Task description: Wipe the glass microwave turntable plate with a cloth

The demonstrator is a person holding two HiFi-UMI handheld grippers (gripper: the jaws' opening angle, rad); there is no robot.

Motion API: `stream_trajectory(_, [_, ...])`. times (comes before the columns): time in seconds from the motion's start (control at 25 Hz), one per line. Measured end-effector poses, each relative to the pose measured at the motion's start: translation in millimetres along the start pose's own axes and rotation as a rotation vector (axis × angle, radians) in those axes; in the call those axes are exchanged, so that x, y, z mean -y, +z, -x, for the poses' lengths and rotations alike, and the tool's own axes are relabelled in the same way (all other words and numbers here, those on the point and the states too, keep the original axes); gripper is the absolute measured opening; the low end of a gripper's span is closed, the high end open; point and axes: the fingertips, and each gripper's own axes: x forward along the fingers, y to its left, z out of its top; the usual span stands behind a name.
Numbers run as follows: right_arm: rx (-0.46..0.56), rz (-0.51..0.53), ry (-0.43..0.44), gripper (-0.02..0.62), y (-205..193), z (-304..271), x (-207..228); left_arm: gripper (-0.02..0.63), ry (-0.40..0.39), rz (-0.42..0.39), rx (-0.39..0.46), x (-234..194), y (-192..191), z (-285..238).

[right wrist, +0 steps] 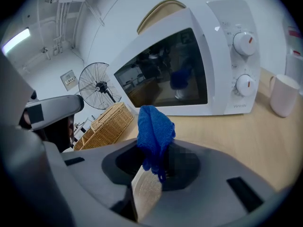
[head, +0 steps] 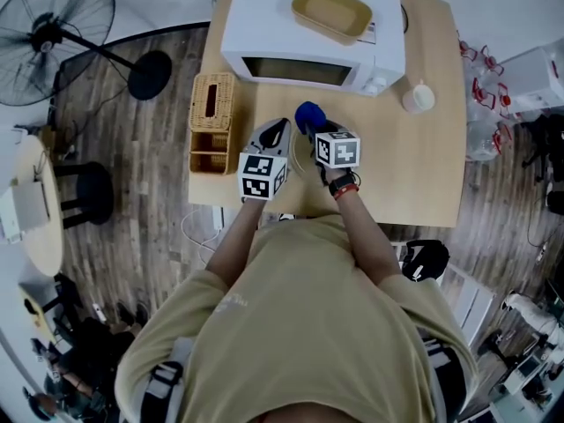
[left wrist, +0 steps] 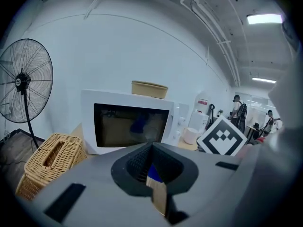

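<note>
A wooden table [head: 423, 148] is filling the upper middle of the head view. The person [head: 300, 324] is standing at its near edge, taking up the lower centre of the frame and reaching both arms forward. A white microwave [head: 308, 38] is sitting at the top centre of the table with its door closed. A black fan [head: 62, 25] is standing on the floor in the upper left corner.

A wicker basket [head: 212, 122] is resting on the table's left side, just below and left of the microwave. A tan tray [head: 332, 11] is lying on the microwave's top. A white mug [head: 418, 98] is standing to the right of the microwave.

The glass plate [head: 298, 161] is showing only as a pale curved rim at the centre of the head view, between the two marker cubes and near the table's front edge.

The left gripper [head: 278, 130] is pointing toward the microwave. In its own view its jaws are pressing nearly together, leaving a thin slit with blue showing through, and the plate's clear rim seems to be sitting in that slit.

The right gripper [right wrist: 154, 167] is just beside it, jaws clamping a bunched blue cloth [right wrist: 154, 131] that is standing up above them.
</note>
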Motion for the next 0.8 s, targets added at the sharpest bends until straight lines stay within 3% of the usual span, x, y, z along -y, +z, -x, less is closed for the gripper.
stream_trajectory(0.52, [-0.132,0.068,0.017,0.107,-32.3,-45.0,19.8,0.020,0.004,0.014,-0.057,-5.6,-16.6,-20.0])
stream_trajectory(0.8, [-0.137,0.016,0.047,0.107,-33.9,-43.8,27.5,0.019,-0.016,-0.002,-0.080,2.3,-20.0,-29.6])
